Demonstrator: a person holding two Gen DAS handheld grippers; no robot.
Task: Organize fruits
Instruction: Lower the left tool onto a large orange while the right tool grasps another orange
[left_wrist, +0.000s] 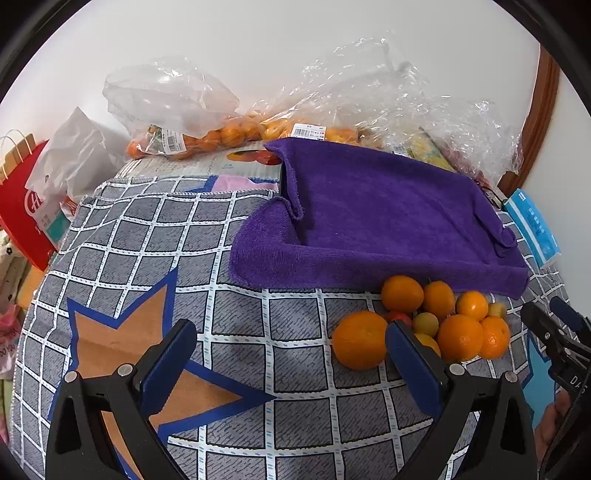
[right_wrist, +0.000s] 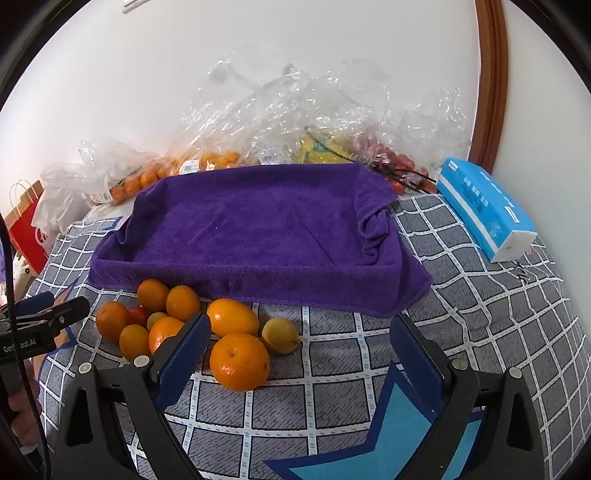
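Observation:
A pile of oranges (right_wrist: 177, 302) and smaller yellow fruits lies on the checked cloth (right_wrist: 480, 295), just in front of a tray draped in a purple towel (right_wrist: 258, 221). My right gripper (right_wrist: 301, 325) is open and low over the cloth. One large orange (right_wrist: 240, 362) and a small yellow fruit (right_wrist: 280, 336) lie between its fingers, with neither pad touching them. My left gripper (left_wrist: 290, 332) is open with nothing in it, to the left of the pile; its right finger (left_wrist: 410, 354) stands beside a big orange (left_wrist: 360, 339). The towel-covered tray (left_wrist: 369, 214) holds no fruit.
Clear plastic bags of oranges (left_wrist: 207, 136), yellow fruit and red fruit (right_wrist: 399, 166) crowd the back along the white wall. A blue tissue pack (right_wrist: 484, 206) lies at the right. A red paper bag (left_wrist: 22, 218) stands off the left table edge. A wooden frame (right_wrist: 487, 74) rises behind.

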